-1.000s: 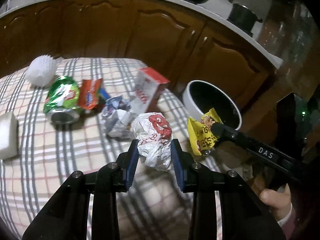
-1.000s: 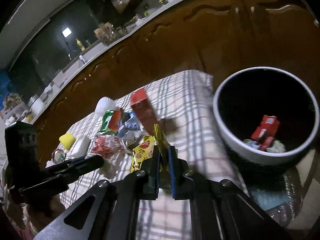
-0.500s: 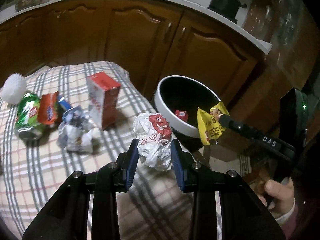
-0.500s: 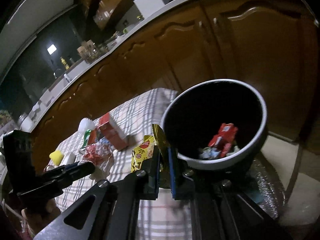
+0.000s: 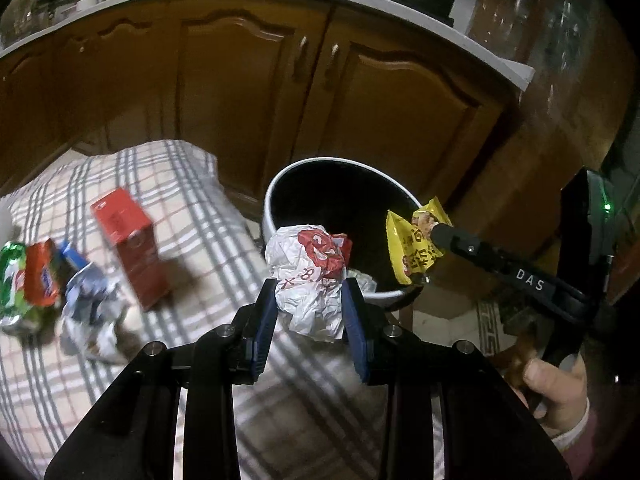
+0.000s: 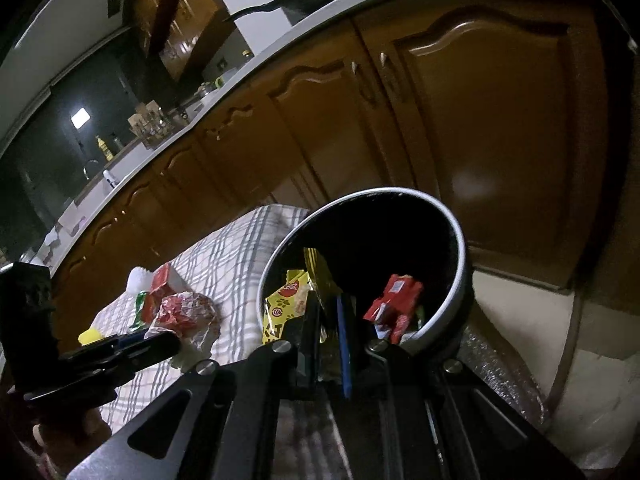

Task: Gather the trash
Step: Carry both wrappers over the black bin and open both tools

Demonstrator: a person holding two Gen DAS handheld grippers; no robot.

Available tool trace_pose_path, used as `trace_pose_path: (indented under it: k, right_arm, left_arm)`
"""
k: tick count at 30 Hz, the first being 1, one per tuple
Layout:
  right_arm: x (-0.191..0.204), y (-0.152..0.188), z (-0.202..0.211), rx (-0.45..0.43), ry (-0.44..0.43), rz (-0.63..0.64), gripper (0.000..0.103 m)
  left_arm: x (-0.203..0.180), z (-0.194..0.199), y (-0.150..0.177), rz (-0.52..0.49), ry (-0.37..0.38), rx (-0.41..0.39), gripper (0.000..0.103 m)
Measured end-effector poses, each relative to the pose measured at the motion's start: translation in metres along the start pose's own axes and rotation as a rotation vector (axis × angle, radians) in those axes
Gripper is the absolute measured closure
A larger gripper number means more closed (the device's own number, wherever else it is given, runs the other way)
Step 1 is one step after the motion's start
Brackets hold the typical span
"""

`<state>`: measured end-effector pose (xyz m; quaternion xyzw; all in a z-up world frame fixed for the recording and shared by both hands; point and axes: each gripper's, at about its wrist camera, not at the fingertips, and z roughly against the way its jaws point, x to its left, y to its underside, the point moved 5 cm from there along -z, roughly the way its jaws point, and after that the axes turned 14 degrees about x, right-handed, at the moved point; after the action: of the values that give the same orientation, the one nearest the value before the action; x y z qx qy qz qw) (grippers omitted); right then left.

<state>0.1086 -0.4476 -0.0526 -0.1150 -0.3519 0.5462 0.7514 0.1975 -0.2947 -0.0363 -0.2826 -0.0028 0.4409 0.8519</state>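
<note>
We see the left tool (image 5: 310, 304) clamped on a crumpled white wrapper (image 5: 310, 276) with red print, its two blue pads pressing the wad from either side. The wad bulges up and forward of the pads, and from the left wrist view it sits at the near rim of the round trash bin (image 5: 280, 192), a dark-lined pail with a pale rim. Whether the wad is over the opening or just short of it, we cannot tell.

The right tool (image 6: 328, 344) is closed nearly all the way on a yellow snack packet (image 6: 286, 306), pinching one edge so that the packet stands up ahead of the fingertips. In the right wrist view the packet lies over the near left part of the bin's mouth; in the left wrist view it hangs at the bin's right rim.

Inside the bin we see a red wrapper (image 6: 394, 304) lying with other scraps near the bottom.

Behind and to the left of the left tool, on the plaid-clothed counter (image 5: 192, 208), stand a red carton (image 5: 130, 252), upright, a crumpled bluish-white paper (image 5: 90, 316), an orange packet (image 5: 40, 276) and a green can (image 5: 12, 276) on its side, all well apart from both tools. Wooden cabinet doors (image 5: 240, 100) rise behind the bin.
</note>
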Motion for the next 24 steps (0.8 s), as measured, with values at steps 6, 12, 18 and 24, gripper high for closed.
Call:
trace_pose_path:
  k: [6,12,18,24]
  right_arm:
    - [-0.011,-0.01,-0.001,-0.011,0.024,-0.006,0.095]
    - [-0.019,-0.02,-0.006,-0.008,0.043,-0.01,0.095]
    - [-0.026,-0.028,-0.014,0.006,0.058,-0.011,0.095]
    - [-0.034,-0.033,-0.023,0.024,0.07,-0.013,0.095]
  left_arm:
    - [-0.012,-0.013,-0.019,-0.013,-0.004,0.016,0.072]
    - [-0.019,-0.028,-0.033,-0.015,-0.003,0.043,0.072]
    - [-0.023,-0.046,-0.044,-0.012,-0.008,0.075,0.072]
    - [-0.023,-0.06,-0.05,-0.011,-0.016,0.099,0.071]
